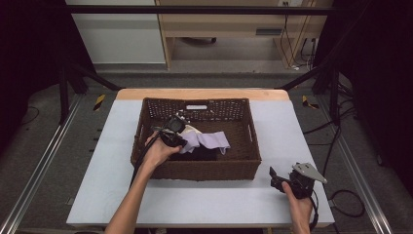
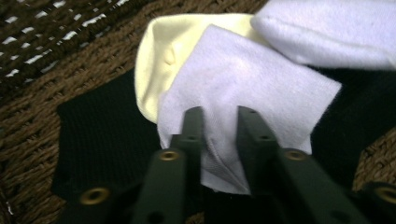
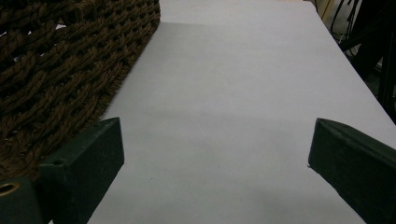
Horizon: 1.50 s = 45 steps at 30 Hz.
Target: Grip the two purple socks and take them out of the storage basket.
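A brown wicker basket (image 1: 197, 169) stands in the middle of the white table. Inside lie a pale lilac cloth (image 1: 212, 140), a pale yellow cloth (image 2: 154, 60) and a black cloth (image 2: 102, 140). My left gripper (image 1: 181, 142) reaches into the basket's left half. In the left gripper view its jaws are shut on a raised fold of the lilac cloth (image 2: 252, 79), the left gripper (image 2: 219, 116) pinching it near one corner. My right gripper (image 1: 276, 178) rests low over the table at the front right, outside the basket. It stands open (image 3: 217, 140) with bare table between its jaws.
The basket wall (image 3: 60, 60) is close on the left in the right gripper view. Bare white tabletop (image 1: 112, 146) runs around the basket. Black frame bars and cables (image 1: 341, 141) flank the table, and a wooden cabinet stands behind.
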Tool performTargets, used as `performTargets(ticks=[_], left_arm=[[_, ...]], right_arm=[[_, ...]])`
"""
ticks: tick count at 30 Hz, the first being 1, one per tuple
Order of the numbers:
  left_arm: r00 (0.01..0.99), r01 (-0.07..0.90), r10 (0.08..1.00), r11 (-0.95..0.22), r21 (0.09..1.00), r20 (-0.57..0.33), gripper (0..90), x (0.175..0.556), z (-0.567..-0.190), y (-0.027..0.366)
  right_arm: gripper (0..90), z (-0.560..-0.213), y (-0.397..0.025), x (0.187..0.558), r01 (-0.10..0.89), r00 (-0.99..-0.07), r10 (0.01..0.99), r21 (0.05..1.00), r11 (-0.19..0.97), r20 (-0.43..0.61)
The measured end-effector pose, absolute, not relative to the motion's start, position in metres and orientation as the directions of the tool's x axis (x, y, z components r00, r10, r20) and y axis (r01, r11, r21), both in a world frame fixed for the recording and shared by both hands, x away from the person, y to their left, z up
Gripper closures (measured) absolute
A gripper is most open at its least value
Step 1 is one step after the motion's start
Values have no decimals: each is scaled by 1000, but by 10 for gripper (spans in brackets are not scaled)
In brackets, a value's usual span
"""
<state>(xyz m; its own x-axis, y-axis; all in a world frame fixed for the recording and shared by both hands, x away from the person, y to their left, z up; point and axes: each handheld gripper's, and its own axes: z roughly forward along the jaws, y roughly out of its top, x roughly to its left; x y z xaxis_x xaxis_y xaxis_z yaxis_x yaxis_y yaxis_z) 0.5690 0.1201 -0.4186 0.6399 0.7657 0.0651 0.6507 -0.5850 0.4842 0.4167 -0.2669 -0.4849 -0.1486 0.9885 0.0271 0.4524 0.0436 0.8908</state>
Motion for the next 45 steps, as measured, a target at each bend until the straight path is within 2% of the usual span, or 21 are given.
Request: performTargets(ticks=[3,6,12,18,32,45], left_arm=[[644,646,761,-593,481,72,831,568,-418,120],[646,626,760,-584,517,77,854,566,-414,122],[625,568,780,-492,660,43,856,560,-402,132],[623,491,782,-413,766,22,860,553,-392,142],[610,382,792,-247,890,-42,863,545,-363,158],[623,266,782,-193,945,-16,863,516,-319,162]], right_arm=[[39,-485,-267,417,452,-149,988,891,44,27],[39,-485,-267,417,453,-150,988,890,44,28],[39,-485,-267,417,453,-149,988,890,42,29],[39,-485,-267,417,455,-149,988,890,42,29],[39,-485,-268,418,455,-151,988,889,41,32],[39,-485,-267,417,455,-150,988,889,41,32]])
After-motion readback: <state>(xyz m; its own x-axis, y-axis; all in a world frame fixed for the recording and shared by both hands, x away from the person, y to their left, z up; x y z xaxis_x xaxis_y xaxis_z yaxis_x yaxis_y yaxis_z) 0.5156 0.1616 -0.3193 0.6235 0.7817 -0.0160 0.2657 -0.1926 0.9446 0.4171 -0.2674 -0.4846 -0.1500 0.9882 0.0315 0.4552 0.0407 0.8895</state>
